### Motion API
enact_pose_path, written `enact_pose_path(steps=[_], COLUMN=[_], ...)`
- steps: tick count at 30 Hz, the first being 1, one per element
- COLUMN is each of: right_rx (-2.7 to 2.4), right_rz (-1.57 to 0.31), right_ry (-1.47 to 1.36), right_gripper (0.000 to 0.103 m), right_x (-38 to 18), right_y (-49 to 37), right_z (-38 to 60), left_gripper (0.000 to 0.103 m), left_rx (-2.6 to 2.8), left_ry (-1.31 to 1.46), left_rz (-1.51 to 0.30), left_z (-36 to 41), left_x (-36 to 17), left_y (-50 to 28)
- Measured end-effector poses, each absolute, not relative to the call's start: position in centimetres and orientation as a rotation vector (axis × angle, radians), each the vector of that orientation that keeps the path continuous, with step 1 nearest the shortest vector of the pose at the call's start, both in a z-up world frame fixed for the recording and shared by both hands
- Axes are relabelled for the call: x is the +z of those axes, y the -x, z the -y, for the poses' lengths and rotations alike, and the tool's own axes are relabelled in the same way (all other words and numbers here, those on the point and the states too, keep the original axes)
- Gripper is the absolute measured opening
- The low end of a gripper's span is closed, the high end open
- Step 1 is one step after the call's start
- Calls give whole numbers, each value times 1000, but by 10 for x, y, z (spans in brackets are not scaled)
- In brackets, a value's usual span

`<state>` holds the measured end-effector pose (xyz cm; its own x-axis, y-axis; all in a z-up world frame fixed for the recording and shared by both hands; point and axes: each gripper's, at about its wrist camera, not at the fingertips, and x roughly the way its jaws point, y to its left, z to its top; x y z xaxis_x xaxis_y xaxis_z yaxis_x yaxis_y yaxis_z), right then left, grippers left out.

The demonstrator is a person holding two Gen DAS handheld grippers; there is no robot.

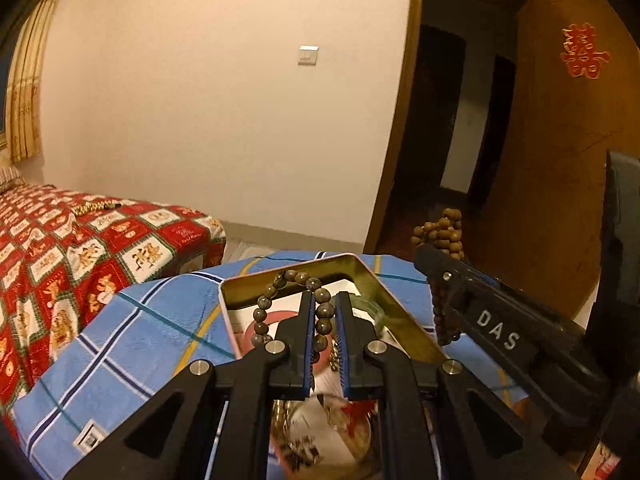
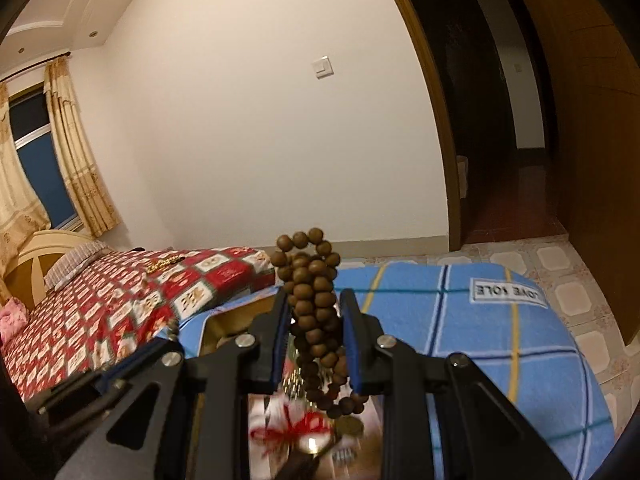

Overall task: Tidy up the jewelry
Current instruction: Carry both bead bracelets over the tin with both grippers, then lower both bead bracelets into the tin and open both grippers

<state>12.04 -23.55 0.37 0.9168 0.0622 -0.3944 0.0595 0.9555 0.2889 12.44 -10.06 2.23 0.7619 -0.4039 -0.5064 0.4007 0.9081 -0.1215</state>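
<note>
My left gripper [image 1: 324,300] is shut on a grey-brown stone bead bracelet [image 1: 272,304], whose loop stands out over an open metal tin [image 1: 384,292] with gold inner walls. Inside the tin lie papers and other small pieces, blurred. My right gripper [image 2: 316,300] is shut on a bunched string of brown wooden beads [image 2: 310,284], which hangs down between its fingers above the tin [image 2: 212,328]. In the left wrist view the right gripper [image 1: 432,256] reaches in from the right, holding the wooden beads [image 1: 440,232] over the tin's far right side.
The tin rests on a blue checked cloth [image 1: 120,336] [image 2: 480,320]. Behind lies a bed with a red patterned cover [image 1: 60,248] bearing a gold chain-like piece [image 1: 94,206] [image 2: 164,263]. A wooden door [image 1: 568,160] and a dark doorway [image 2: 480,120] stand at the right.
</note>
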Motion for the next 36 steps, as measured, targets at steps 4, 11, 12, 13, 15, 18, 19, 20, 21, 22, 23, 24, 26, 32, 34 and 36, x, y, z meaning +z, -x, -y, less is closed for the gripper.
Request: enact_pose_path(steps=[4, 11, 12, 13, 15, 18, 19, 20, 21, 22, 23, 24, 26, 32, 34, 36], right_rx=[-3, 26, 29, 35, 52, 73, 76, 79, 82, 86, 85, 87, 91, 96, 100, 111], right_rz=[-446, -491, -492, -492, -496, -497, -500, -505, -515, -528, -539, -559, -577, -601, -604, -611], right_ry=[-338, -352, -346, -341, -337, -317, -308, -299, -287, -273, -267, -262, -265, -265, -262, -275], right_gripper=[27, 27, 27, 27, 27, 27, 27, 27, 27, 27, 27, 27, 27, 28, 29, 32], right_x=[-9, -15, -15, -15, -14, -14, -15, -16, -17, -18, -19, -21, -24, -25, -25, -26], right_y=[-144, -160, -160, -161, -164, -166, -169, -170, -173, -176, -177, -179, -181, -179, -179, -181], right_z=[240, 244, 244, 244, 242, 237, 235, 233, 231, 228, 227, 227, 226, 227, 226, 227], left_gripper=[9, 9, 9, 9, 9, 9, 9, 9, 9, 9, 9, 9, 9, 9, 9, 9], left_rx=[-411, -372, -369, -366, -358, -355, -339, -326, -319, -325, -326, -321, -321, -297, -288, -278], left_ry=[-16, -16, -17, -19, -23, 4, -6, -19, -25, -17, -11, -14, -7, -2, -4, -13], left_rz=[-596, -659, -666, -674, -686, -712, -717, -719, -724, -727, -727, -727, -734, -753, -761, -777], left_z=[110, 117, 118, 119, 120, 117, 117, 118, 118, 117, 116, 116, 114, 111, 111, 112], left_x=[10, -4, -5, -7, -11, -14, -15, -16, -17, -18, -18, -18, -18, -20, -21, -22], left_y=[-142, -165, -168, -169, -172, -178, -180, -180, -181, -181, -181, -181, -182, -186, -187, -187])
